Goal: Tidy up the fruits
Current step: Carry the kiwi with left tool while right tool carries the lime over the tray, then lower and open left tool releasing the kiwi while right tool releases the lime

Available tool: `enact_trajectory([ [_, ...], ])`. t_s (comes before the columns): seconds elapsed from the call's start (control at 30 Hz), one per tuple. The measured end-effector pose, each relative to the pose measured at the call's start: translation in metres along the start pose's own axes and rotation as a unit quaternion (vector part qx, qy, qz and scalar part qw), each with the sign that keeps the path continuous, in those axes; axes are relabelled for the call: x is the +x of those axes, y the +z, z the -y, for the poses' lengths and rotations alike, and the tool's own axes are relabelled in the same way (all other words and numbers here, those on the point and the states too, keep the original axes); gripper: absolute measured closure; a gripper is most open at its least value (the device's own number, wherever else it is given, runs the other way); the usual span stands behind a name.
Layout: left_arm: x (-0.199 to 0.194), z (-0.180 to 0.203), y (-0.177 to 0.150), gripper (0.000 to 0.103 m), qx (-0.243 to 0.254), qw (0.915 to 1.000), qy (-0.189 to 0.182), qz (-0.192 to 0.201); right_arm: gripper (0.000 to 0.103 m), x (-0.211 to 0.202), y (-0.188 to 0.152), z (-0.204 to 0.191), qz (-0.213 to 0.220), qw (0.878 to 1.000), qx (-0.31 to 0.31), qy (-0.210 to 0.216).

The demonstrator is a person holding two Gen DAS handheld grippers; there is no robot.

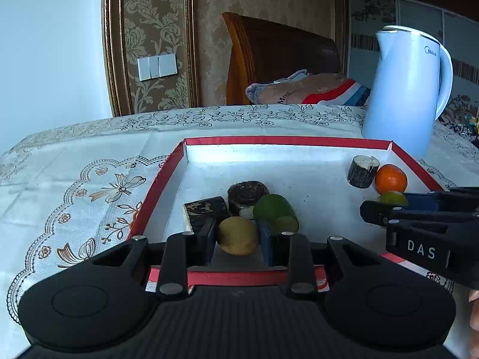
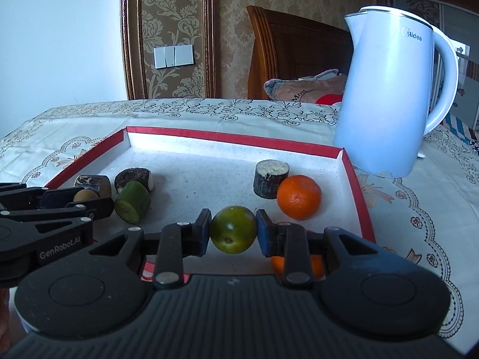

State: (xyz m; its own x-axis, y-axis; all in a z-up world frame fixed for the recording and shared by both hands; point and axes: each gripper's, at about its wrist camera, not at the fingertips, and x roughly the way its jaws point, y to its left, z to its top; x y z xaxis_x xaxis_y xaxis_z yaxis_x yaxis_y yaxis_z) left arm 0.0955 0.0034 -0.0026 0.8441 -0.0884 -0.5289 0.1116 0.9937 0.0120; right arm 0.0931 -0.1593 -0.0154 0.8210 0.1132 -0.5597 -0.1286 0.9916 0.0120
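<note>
Inside the red-rimmed tray (image 2: 356,197), the left gripper (image 1: 238,234) clamps a yellow fruit (image 1: 238,235) beside three stubby chunks; the right gripper (image 2: 233,229) grips a green fruit (image 2: 233,229) near an orange (image 2: 298,197), with a kettle (image 2: 389,95) behind.

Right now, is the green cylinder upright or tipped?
Tipped: the green cylinder lies on its side in the red-rimmed tray, flat end showing.

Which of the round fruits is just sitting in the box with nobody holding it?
The orange one, resting beside the wood stub. The right gripper clamps the green fruit, and the left gripper clamps the yellow one.
</note>
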Motion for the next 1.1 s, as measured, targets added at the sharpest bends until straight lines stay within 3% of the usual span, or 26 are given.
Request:
enact_trajectory([
  [0.17, 0.006, -0.008, 0.003, 0.073, -0.014, 0.9999, 0.004, 0.003, 0.073, 0.010, 0.001, -0.001, -0.008, 1.000, 0.002, -0.008],
  [0.3, 0.019, -0.013, 0.002, 0.073, -0.022, 0.9993, 0.003, -0.030, 0.073, 0.017, 0.001, 0.000, -0.013, 1.000, 0.008, -0.011],
  [0.8, 0.018, -0.008, -0.001, 0.073, -0.010, 0.9997, 0.006, -0.023, 0.072, 0.017, -0.003, -0.004, -0.006, 1.000, -0.001, -0.017],
  [0.97, 0.018, -0.008, -0.001, 0.073, -0.013, 0.9996, 0.005, -0.023, 0.060, 0.013, -0.004, -0.005, 0.000, 1.000, 0.001, -0.014],
  [1.07, 0.018, -0.008, -0.002, 0.068, -0.014, 0.9996, 0.006, -0.023, 0.054, 0.011, -0.005, -0.006, 0.002, 1.000, 0.000, -0.011],
  [1.1, 0.018, -0.008, -0.002, 0.056, -0.015, 0.9996, 0.012, -0.023, 0.054, 0.011, -0.005, -0.006, 0.003, 1.000, -0.001, -0.011],
])
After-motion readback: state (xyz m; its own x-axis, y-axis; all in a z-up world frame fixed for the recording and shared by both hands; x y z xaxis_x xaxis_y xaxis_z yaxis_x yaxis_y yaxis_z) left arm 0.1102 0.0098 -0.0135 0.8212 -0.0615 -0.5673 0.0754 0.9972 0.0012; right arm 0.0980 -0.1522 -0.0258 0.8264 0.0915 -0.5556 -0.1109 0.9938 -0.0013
